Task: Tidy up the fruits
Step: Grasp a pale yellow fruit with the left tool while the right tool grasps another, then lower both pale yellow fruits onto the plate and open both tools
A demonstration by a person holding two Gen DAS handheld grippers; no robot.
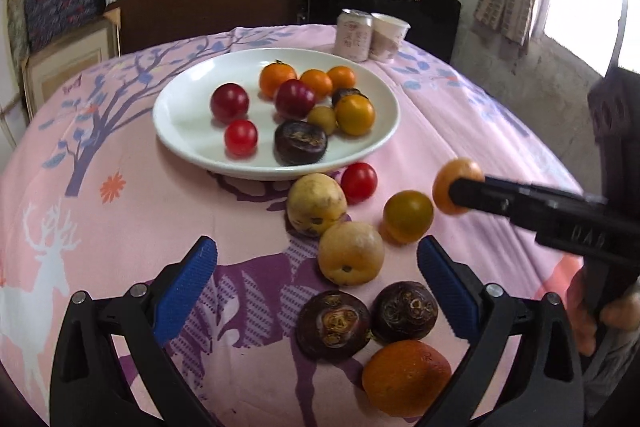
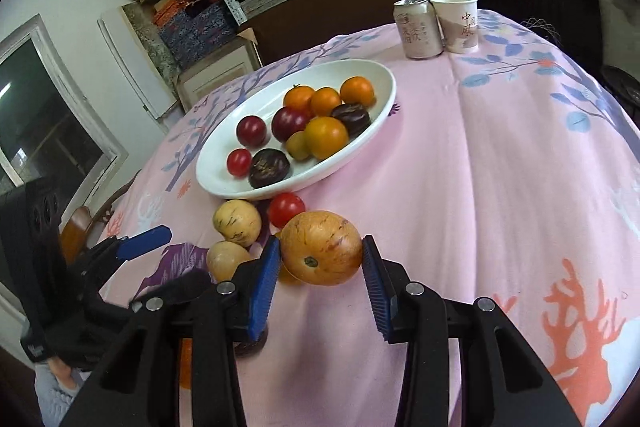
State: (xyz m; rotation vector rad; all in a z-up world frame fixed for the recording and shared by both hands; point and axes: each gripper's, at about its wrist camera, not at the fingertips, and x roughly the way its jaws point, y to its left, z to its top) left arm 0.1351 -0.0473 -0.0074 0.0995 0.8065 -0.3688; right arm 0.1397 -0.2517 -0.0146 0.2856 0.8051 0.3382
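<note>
A white plate [image 1: 176, 131] [image 2: 224, 183] holds several red, orange and dark purple fruits. Loose on the pink cloth in front of it lie a yellow fruit [image 1: 316, 203], a red tomato [image 1: 359, 182], a yellow-green tomato [image 1: 408, 215], a pale orange fruit [image 1: 350, 253], two dark purple fruits [image 1: 333, 323] and an orange [image 1: 406, 377]. My left gripper [image 1: 317, 247] stands open over the pale orange fruit without touching it. My right gripper [image 2: 320, 247] is shut on an orange streaked fruit [image 2: 322, 247] [image 1: 442, 183], held above the cloth to the right of the plate's front.
A drink can [image 1: 354, 35] [image 2: 418, 27] and a paper cup [image 1: 390, 37] [image 2: 458, 23] stand at the table's far side. Dark chairs and shelves stacked with mats are behind. The round table drops away on all sides.
</note>
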